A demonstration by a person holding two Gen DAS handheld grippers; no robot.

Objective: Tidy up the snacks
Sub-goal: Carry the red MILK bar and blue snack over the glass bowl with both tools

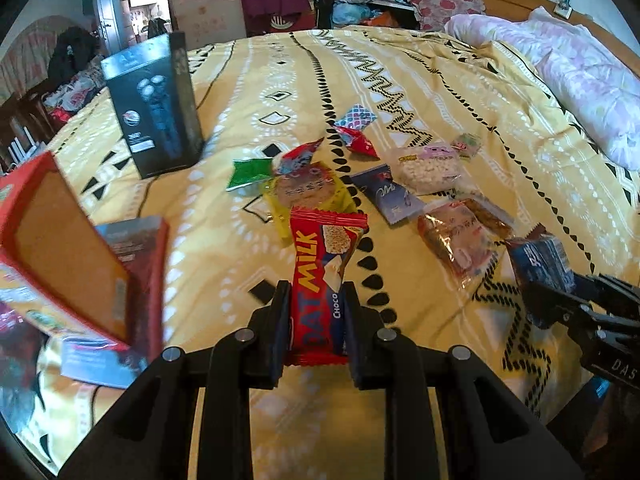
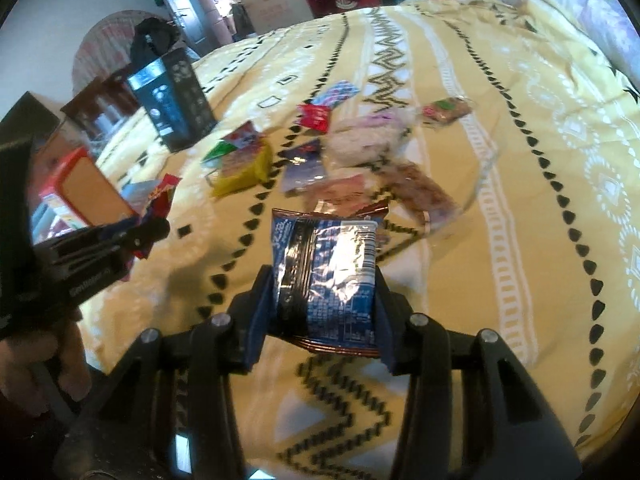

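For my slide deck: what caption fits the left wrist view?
Left tool grips a red oat bar above a snack-strewn yellow bedspread.

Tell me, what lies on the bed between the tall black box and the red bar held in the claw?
In the left wrist view, a green packet and a yellow packet lie between the black box and the red bar.

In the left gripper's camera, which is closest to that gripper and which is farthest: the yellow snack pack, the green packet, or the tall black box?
From the left gripper, which is shut on the red Oat Milk bar:
1. Yellow snack pack, just ahead of the bar on the bedspread.
2. Green packet, a bit farther, ahead and left.
3. Tall black box, farthest, standing upright at far left.
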